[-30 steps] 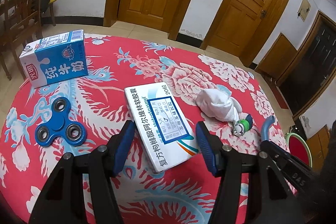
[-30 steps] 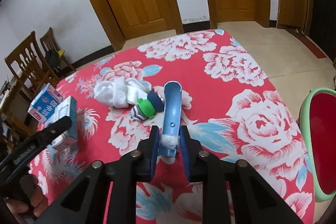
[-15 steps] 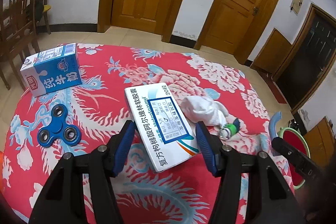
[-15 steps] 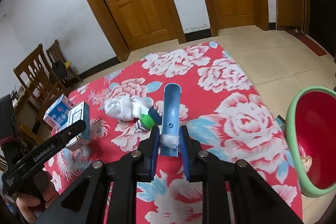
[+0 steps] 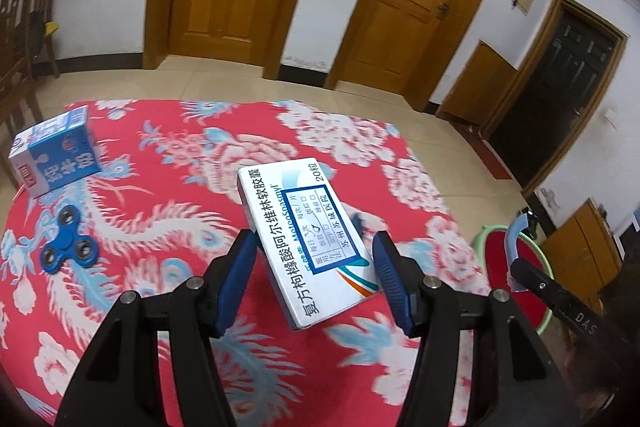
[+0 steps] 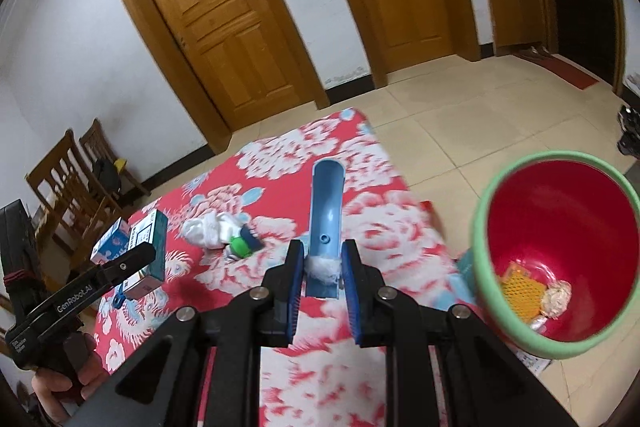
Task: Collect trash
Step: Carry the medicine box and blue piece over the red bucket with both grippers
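My left gripper (image 5: 314, 277) is shut on a white and blue medicine box (image 5: 303, 239) and holds it above the red flowered tablecloth (image 5: 168, 163). My right gripper (image 6: 322, 269) is shut on a curved blue plastic piece (image 6: 327, 211) with white fluff at its base, lifted off the table. The red bin with a green rim (image 6: 560, 259) stands on the floor to the right and holds some trash; it also shows in the left wrist view (image 5: 496, 251). The box in my left gripper shows in the right wrist view (image 6: 150, 247).
A blue milk carton (image 5: 56, 155) and a blue fidget spinner (image 5: 68, 247) lie on the table's left side. A white sock with a small green-capped toy (image 6: 220, 233) lies mid-table. Wooden chairs (image 6: 68, 195) stand at the left, wooden doors (image 6: 224, 27) behind.
Both grippers have risen and moved right with their loads. The bin has come much closer in the right wrist view. The table has dropped away beneath both.
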